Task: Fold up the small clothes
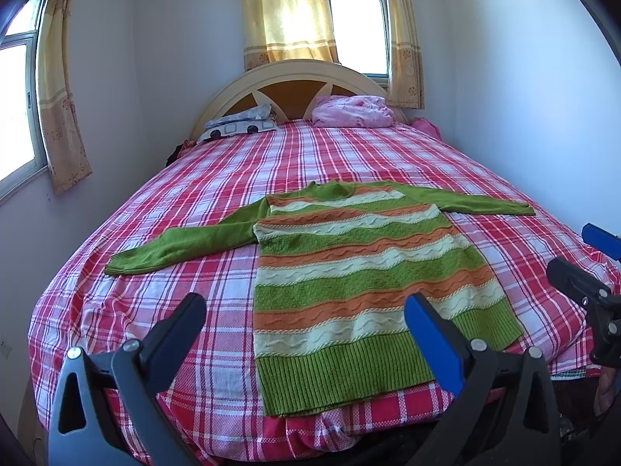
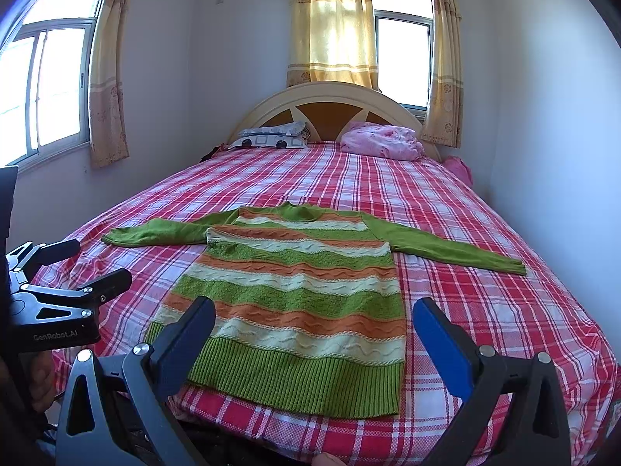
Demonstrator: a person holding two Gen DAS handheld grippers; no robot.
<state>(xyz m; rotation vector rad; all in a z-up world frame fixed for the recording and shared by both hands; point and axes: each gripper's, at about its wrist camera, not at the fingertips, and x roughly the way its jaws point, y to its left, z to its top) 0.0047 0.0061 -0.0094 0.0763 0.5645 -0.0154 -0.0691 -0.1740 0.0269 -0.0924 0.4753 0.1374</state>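
From the left wrist camera, the striped sweater [image 1: 349,268] lies flat and face up on the plaid bedsheet [image 1: 186,209], its ribbed hem at the near edge of the bed and both green sleeves spread out to the sides. The left gripper [image 1: 306,318] hangs just short of the hem with its jaws wide apart, holding nothing. The hem sits right at the mattress edge, so a careless tug towards the near side could drag the knit off the bed.

From the right wrist camera, the right gripper [image 2: 314,322] also has its jaws apart and empty, poised above the hem. The right sleeve [image 2: 454,246] stretches far right, well apart from either gripper. Likely trouble: the thick knit may slip from a shallow pinch, or the jaws may catch the sheet along with the sweater and wrinkle it into the fold.
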